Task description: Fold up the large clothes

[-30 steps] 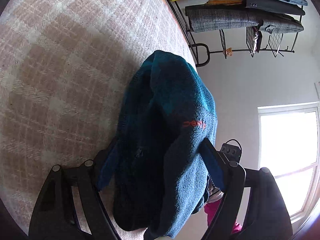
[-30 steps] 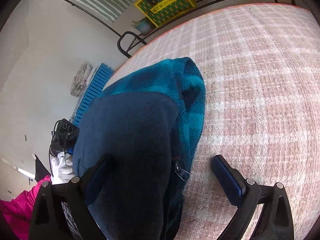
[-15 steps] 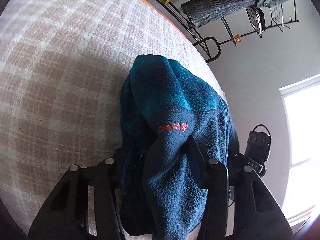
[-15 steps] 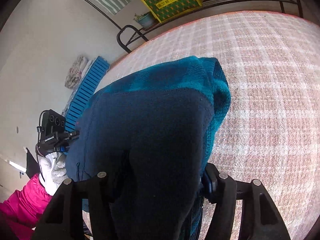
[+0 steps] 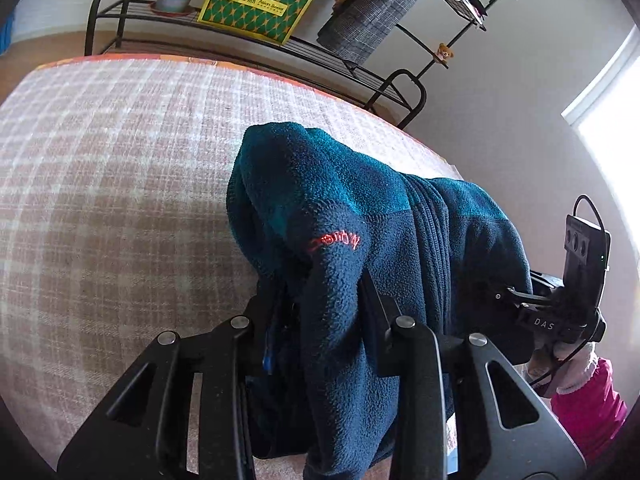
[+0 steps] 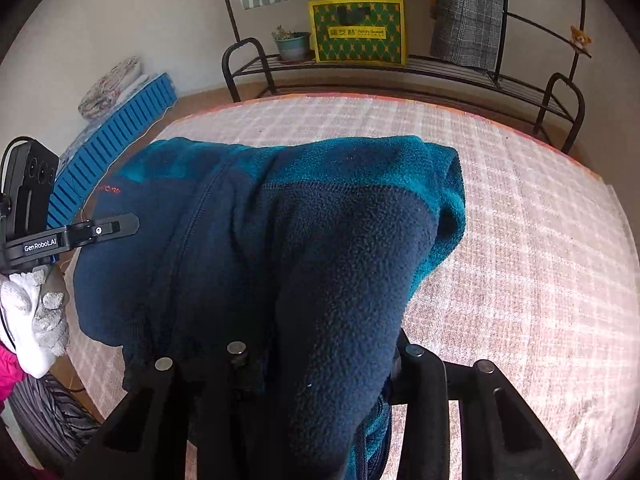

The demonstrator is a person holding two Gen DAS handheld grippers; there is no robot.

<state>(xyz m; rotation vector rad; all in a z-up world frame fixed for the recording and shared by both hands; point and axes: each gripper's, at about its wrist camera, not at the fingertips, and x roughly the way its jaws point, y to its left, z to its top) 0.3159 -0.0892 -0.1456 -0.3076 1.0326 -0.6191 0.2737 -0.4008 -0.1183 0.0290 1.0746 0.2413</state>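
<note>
Nearest the lens, the left gripper (image 5: pixel 320 312) has its jaws closing on a thick bunch of the dark navy and teal fleece jacket (image 5: pixel 344 216); cloth fills the gap and both fingers press into it. The right gripper (image 6: pixel 320 352) is likewise closing, pinching a heavy fold of the same jacket, with its fingertips buried in the pile. The garment hangs between the two grips, its near part raised. Its far teal end looks to rest on the pink-and-white checked bed cover (image 5: pixel 112 184), though actual contact cannot be confirmed.

Judgement: the step in hand is lifting the near end to carry it over for a fold. To do it well:
- Let both grips finish closing before pulling. Fleece is bulky and springy, so a shallow bite may slip.
- Keep the two grippers level with one another, so the held edge stays straight.
- Hold the span between them taut enough to prevent a sagging middle.
- Lay the edge down square to the far end.

Beyond the bed stands a black metal rack (image 6: pixel 440 68) carrying a yellow-and-green patterned box (image 6: pixel 358 32) and a small potted plant (image 6: pixel 292 44), well apart from the work.
</note>
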